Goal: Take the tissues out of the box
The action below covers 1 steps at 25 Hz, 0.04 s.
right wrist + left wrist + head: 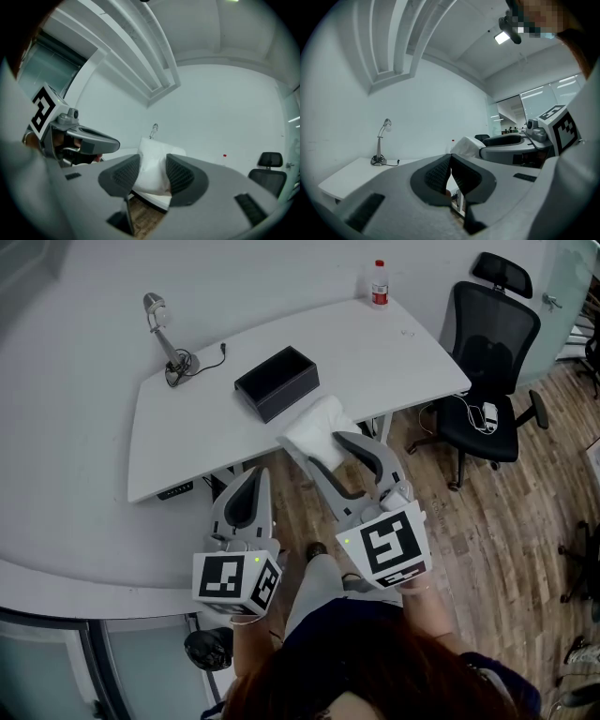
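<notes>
White desk [187, 442] below, tissues [319, 425] over its near edge clamped in right tool [151, 174]; left tool [450, 160] closed together, empty

Tissues [317, 432] are showing soft, white, creased paper; box [277, 382] is appearing matt black; desk [394, 352] is presenting a smooth white top; floor [506, 521] is showing wood-grain planks; lamp [167, 341] is gleaming like polished metal.

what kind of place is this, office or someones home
Most likely an office: a plain white desk, a black swivel chair beside it, and a desk lamp near the desk's far end, over a wood-look floor.
</notes>
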### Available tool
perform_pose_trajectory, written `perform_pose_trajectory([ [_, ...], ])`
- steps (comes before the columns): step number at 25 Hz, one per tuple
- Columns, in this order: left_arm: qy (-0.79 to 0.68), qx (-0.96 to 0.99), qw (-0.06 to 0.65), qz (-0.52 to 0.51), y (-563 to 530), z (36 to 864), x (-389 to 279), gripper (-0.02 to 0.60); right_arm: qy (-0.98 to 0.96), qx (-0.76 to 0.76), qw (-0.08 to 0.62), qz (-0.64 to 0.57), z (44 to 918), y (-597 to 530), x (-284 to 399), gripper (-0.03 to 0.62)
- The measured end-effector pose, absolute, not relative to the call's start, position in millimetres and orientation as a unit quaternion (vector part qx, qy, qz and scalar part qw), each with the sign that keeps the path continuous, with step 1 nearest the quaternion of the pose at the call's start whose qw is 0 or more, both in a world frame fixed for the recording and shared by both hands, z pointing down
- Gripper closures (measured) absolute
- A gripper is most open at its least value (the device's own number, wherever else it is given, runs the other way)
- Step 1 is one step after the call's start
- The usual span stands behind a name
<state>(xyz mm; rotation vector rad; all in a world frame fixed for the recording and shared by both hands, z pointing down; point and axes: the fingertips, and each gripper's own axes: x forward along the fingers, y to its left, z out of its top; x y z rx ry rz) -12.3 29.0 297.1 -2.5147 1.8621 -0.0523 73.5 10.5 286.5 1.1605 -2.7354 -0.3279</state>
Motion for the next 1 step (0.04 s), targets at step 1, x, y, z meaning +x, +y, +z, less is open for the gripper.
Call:
perform_pose_trajectory([
  [1,0.595,-0.804,0.006,-0.017,28.3,297.0,-12.6,0.56,-0.912,0.387,0.077,-0.109,286.7,10.1,73.0,0.404],
])
